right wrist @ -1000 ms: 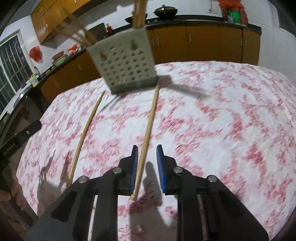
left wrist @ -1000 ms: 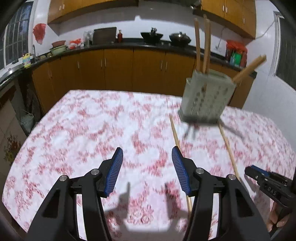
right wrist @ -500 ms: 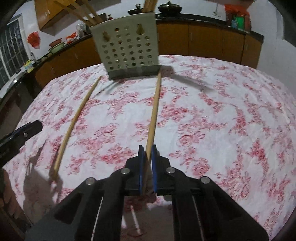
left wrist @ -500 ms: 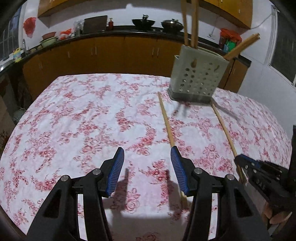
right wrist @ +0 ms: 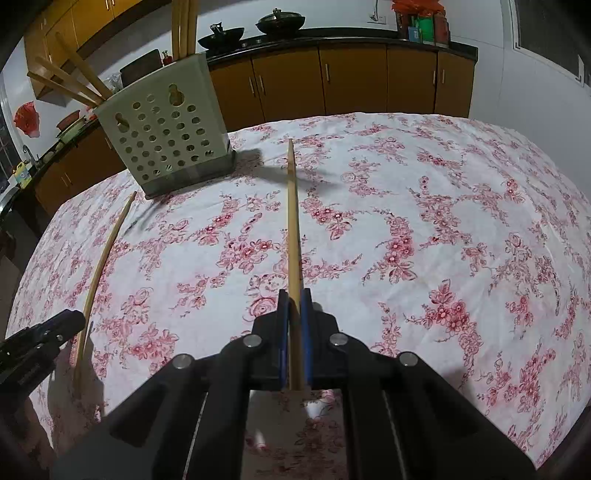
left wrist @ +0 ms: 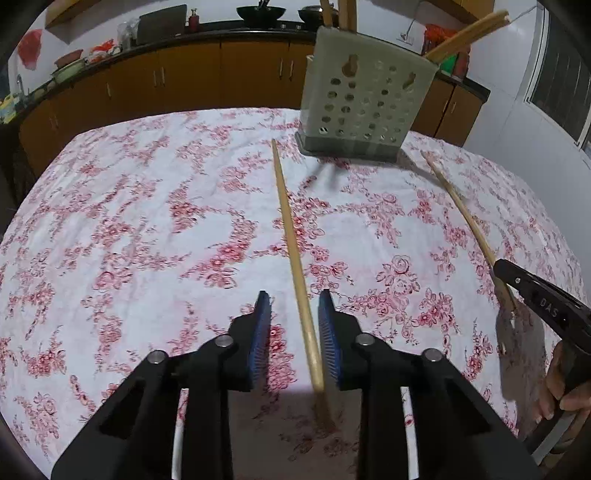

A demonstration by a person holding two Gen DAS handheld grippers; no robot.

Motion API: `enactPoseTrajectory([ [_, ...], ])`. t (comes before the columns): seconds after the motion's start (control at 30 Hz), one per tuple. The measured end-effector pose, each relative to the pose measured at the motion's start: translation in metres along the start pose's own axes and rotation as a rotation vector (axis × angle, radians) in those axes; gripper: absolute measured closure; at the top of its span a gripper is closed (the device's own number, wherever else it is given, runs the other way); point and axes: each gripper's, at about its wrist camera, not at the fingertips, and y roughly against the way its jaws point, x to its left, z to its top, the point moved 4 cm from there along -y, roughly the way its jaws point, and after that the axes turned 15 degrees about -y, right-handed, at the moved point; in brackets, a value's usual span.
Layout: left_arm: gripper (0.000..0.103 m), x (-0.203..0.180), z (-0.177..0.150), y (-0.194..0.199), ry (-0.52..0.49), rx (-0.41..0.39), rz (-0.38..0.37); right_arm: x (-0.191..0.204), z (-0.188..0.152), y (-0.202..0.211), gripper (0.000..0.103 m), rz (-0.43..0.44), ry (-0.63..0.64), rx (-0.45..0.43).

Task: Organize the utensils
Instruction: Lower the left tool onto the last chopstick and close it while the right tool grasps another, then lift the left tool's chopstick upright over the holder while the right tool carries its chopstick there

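Perforated utensil holder: upright on the floral-clothed counter, chopsticks standing in it. Chopstick: lying before the holder, near end between closing jaws of left hand-held gripper. Second chopstick: right of holder, under right hand-held gripper.

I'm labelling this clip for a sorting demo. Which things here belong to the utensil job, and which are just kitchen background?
Part of the job:
- left chopstick, between the closing left tool
- right chopstick, clamped in the right tool
- perforated holder, chopsticks already inside

Just lying about:
- woks on the counter
- red bag
- floral tablecloth
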Motion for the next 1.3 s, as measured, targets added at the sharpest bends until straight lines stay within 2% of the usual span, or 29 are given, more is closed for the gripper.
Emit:
enactPoseTrajectory([
  [0.13, 0.094, -0.001, 0.002, -0.004, -0.011, 0.006, 0.024, 0.004, -0.003, -0.001, 0.095, 0.008, 0.015, 0.005],
  [0.33, 0.095, 0.016, 0.012, -0.012, 0.004, 0.009, 0.056, 0.015, -0.004, -0.004, 0.095, 0.025, 0.048, 0.008],
  [0.6, 0.095, 0.034, 0.027, -0.026, 0.004, -0.017, 0.077, 0.025, 0.015, -0.019, 0.095, 0.006, 0.067, -0.009],
  [0.8, 0.095, 0.036, 0.027, -0.025, 0.000, -0.021, 0.057, 0.024, 0.018, -0.029, 0.093, -0.006, 0.072, -0.002],
  [1.3, 0.092, 0.032, 0.024, -0.022, -0.026, -0.017, 0.061, 0.023, 0.019, -0.029, 0.093, 0.004, 0.067, 0.003],
])
